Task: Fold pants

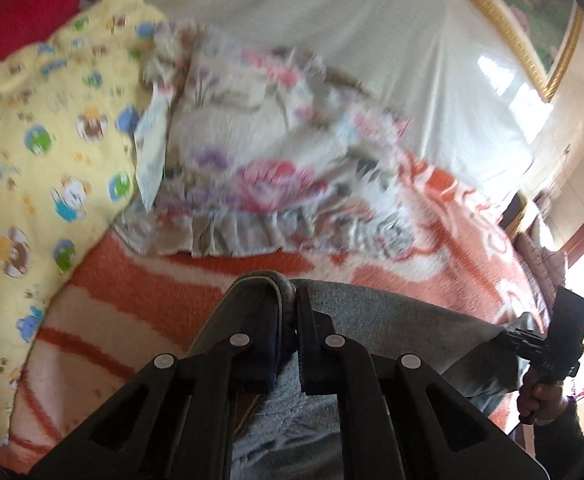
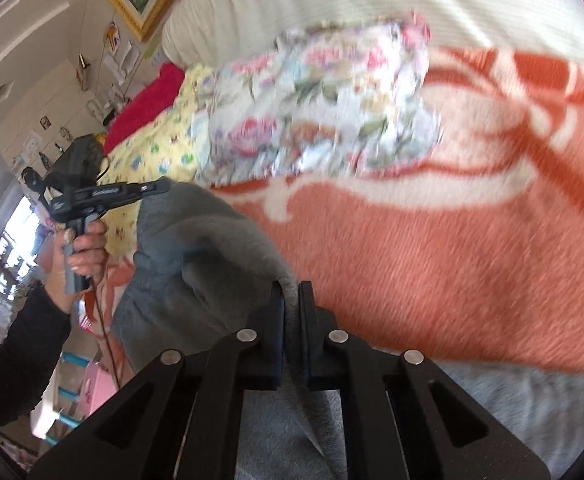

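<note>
Grey pants [image 1: 391,316] lie on an orange and white blanket [image 1: 180,280] on a bed. My left gripper [image 1: 290,300] is shut on a rolled edge of the grey pants, which bulges up between its pads. In the right wrist view the grey pants [image 2: 196,248] rise in a hump toward the other gripper. My right gripper [image 2: 290,292] is shut on a fold of the same grey cloth. Each view shows the opposite gripper pinching the far end: the right gripper [image 1: 509,336] at the right edge, the left gripper [image 2: 164,186] at mid left, held by a hand [image 2: 86,248].
A floral pillow [image 1: 260,152] lies beyond the pants, with a yellow patterned cover [image 1: 52,128] and a red cloth [image 1: 32,8] to its left. A white sheet [image 1: 371,32] covers the headboard side. A gold-framed picture [image 1: 531,20] hangs on the wall. A cable [image 2: 104,320] hangs from the hand-held gripper.
</note>
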Motion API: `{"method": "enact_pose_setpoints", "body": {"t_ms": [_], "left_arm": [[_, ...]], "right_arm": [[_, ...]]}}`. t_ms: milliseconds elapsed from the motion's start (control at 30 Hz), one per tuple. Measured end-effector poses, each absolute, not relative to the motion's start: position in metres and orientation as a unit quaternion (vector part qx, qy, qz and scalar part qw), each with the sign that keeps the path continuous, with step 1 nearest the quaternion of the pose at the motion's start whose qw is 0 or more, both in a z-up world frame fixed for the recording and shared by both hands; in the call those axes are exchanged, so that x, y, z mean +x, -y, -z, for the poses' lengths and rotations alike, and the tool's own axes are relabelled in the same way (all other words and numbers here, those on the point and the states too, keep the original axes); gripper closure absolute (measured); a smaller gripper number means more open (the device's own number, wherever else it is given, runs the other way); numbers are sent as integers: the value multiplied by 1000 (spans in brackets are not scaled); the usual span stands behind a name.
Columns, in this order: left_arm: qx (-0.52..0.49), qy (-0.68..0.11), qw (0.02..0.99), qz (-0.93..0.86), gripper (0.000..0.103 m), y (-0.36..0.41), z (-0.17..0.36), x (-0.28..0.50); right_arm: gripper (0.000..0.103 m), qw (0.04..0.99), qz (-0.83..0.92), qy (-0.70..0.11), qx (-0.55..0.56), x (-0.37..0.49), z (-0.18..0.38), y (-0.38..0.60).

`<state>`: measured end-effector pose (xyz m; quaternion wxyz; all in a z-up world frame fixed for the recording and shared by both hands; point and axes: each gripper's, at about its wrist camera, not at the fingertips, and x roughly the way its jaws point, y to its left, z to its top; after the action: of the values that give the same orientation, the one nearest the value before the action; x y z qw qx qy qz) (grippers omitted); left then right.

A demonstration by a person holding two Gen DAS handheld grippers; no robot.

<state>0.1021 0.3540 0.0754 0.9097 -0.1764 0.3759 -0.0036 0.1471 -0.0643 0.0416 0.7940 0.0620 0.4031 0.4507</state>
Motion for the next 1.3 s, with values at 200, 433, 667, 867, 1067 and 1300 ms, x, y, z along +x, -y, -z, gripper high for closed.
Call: {"method": "enact_pose_setpoints", "body": {"t_ms": [200, 433, 667, 867, 1067, 1300], "left_arm": [[-198, -300, 932, 35, 97, -356, -107, 36], [-241, -288, 927, 23, 97, -365, -68, -30], [-284, -282, 916, 4, 97, -369, -23, -84], [-295, -305, 906, -14, 97, -366, 11, -108], [-315, -294, 902, -17, 97, -364, 21, -131], [-304, -321, 896, -29, 94, -351, 42, -143]], "right_arm": [[96, 796, -498, -344, 10, 101, -66, 66], [96, 757, -553, -347, -32, 50, -42, 58], [96, 727, -569, -380, -57, 21, -8, 45], [96, 714, -570, -401, -71, 7, 14, 41], [96, 715, -569, -398, -78, -3, 13, 47], [94, 707, -563, -413, -112, -6, 20, 44]]}}
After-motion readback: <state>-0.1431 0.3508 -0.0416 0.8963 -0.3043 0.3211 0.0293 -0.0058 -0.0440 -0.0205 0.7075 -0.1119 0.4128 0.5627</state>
